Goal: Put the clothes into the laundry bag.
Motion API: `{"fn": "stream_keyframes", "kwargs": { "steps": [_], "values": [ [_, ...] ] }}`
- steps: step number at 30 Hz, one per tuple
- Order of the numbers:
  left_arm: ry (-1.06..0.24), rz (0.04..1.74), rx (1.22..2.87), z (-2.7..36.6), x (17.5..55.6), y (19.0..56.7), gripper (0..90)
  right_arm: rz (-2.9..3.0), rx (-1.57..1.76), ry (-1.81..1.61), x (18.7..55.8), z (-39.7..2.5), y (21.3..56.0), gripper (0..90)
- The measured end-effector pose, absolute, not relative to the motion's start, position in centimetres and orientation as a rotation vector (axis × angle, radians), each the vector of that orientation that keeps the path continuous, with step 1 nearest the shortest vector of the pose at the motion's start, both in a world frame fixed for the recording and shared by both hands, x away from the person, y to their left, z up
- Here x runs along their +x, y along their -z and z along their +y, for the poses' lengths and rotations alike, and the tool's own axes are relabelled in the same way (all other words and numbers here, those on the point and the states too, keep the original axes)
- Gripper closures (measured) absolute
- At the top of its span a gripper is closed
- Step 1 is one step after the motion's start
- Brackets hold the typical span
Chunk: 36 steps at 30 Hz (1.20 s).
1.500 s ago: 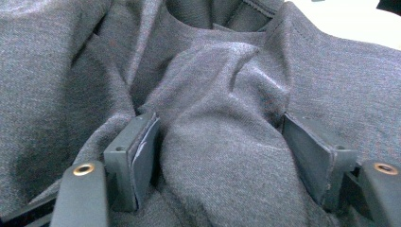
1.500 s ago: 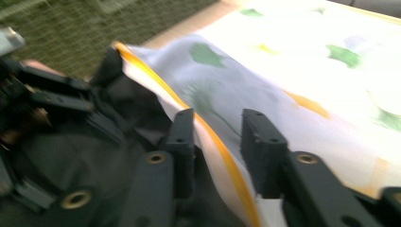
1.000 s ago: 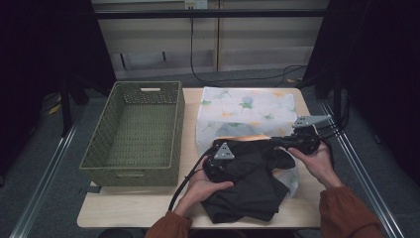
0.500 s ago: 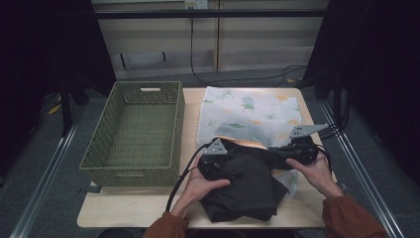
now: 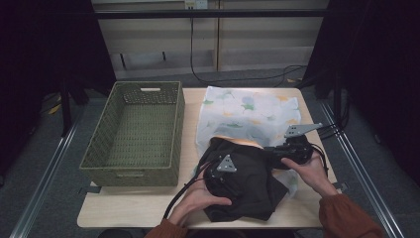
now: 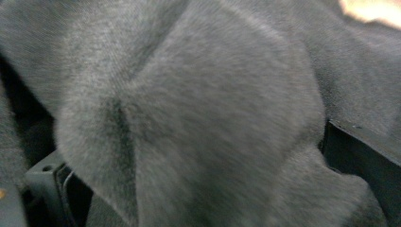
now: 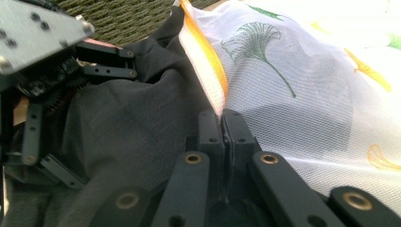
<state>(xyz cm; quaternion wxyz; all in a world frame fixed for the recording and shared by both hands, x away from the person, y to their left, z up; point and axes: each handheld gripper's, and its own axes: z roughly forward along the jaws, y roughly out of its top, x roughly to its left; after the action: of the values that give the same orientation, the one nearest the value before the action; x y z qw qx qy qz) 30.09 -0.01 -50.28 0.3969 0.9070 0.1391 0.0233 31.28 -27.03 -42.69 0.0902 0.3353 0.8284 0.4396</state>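
matt dark cloth [image 5: 247, 183], sheer mesh bag [image 5: 247, 111], woven basket [image 5: 133, 131]

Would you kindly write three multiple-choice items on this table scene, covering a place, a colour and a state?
1. Where does the basket stand?
A. left of the mesh bag
B. right of it
C. on top of it

2. What colour is the garment being handled?
A. red
B. black
C. white

3. How do the right gripper's jaws stand?
A. wide open
B. shut on the bag's orange-edged rim
C. shut on the basket

Answers: 1 A, the high view shows the basket on the table's left half. 2 B, the cloth is dark throughout. 3 B, the right gripper view shows the jaws meeting on the rim.
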Motion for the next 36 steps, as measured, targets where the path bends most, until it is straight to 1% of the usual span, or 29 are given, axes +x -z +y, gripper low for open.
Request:
{"fn": "stream_keyframes", "kwargs": {
  "steps": [1,2,3,4,7,8,10,11,12,14,15,17,18,22,25,27,28,30,32,33,34,36],
  "values": [
    [-0.096,0.373,2.304,-0.1,29.9,50.2,3.6,2.462,0.995,-1.311,31.3,-27.0,42.7,87.9],
    [-0.106,0.376,2.307,-0.1,29.9,50.2,9.5,2.46,0.998,-1.311,31.2,-26.9,42.6,87.9],
    [-0.107,0.371,2.309,0.1,30.0,50.1,13.2,2.466,0.992,-1.311,31.2,-26.8,42.6,87.9],
    [-0.113,0.382,2.297,0.1,30.0,50.1,20.3,2.463,0.99,-1.309,31.1,-26.7,42.6,87.9],
    [-0.109,0.398,2.277,0.5,30.1,50.0,35.4,2.469,0.978,-1.302,31.1,-26.5,42.6,87.7],
    [-0.115,0.398,2.268,0.5,30.1,50.0,42.4,2.467,0.979,-1.303,31.2,-26.5,42.6,87.3],
    [-0.098,0.424,2.265,0.8,30.3,49.9,47.6,2.477,0.971,-1.298,31.4,-26.4,42.6,87.4],
    [-0.105,0.433,2.243,0.8,30.3,49.9,52.4,2.478,0.966,-1.298,31.5,-26.4,42.6,87.6],
    [-0.112,0.442,2.256,0.8,30.3,49.7,56.0,2.479,0.967,-1.302,31.6,-26.3,42.6,87.7],
    [-0.107,0.482,2.231,0.9,30.5,49.3,61.5,2.481,0.961,-1.307,31.6,-26.1,42.5,87.9],
    [-0.096,0.503,2.215,1.0,30.7,49.2,63.1,2.48,0.955,-1.313,31.6,-26.0,42.3,87.9],
    [-0.115,0.518,2.189,1.1,31.0,48.9,64.5,2.477,0.942,-1.349,31.4,-25.7,41.9,88.0],
    [-0.098,0.525,2.173,1.1,31.2,48.8,64.8,2.476,0.932,-1.356,31.2,-25.6,41.6,88.0],
    [-0.13,0.578,2.138,1.3,32.0,47.7,65.4,2.48,0.881,-1.394,30.7,-24.9,40.7,88.1],
    [-0.108,0.581,2.077,1.9,32.3,46.8,65.9,2.475,0.859,-1.394,30.4,-24.6,40.2,88.1],
    [-0.123,0.589,2.044,2.5,32.3,46.0,66.0,2.47,0.863,-1.394,30.4,-24.7,40.2,88.0],
    [-0.09,0.593,2.036,2.9,32.5,45.7,66.1,2.463,0.87,-1.391,30.5,-24.9,40.2,88.0],
    [-0.109,0.606,2.036,3.2,32.9,45.2,66.1,2.454,0.905,-1.402,30.6,-25.5,40.4,88.0],
    [-0.142,0.642,2.024,3.3,33.3,45.2,66.0,2.455,0.915,-1.403,30.7,-25.5,40.5,88.0],
    [-0.193,0.672,2.021,3.0,33.7,45.4,66.1,2.463,0.912,-1.412,30.7,-25.4,40.5,88.0],
    [-0.213,0.682,2.022,2.8,33.9,45.7,66.1,2.478,0.902,-1.408,30.6,-25.0,40.4,88.1],
    [-0.18,0.747,1.995,2.3,35.0,46.7,66.0,2.495,0.895,-1.428,30.4,-24.5,40.2,88.1]
  ]
}}
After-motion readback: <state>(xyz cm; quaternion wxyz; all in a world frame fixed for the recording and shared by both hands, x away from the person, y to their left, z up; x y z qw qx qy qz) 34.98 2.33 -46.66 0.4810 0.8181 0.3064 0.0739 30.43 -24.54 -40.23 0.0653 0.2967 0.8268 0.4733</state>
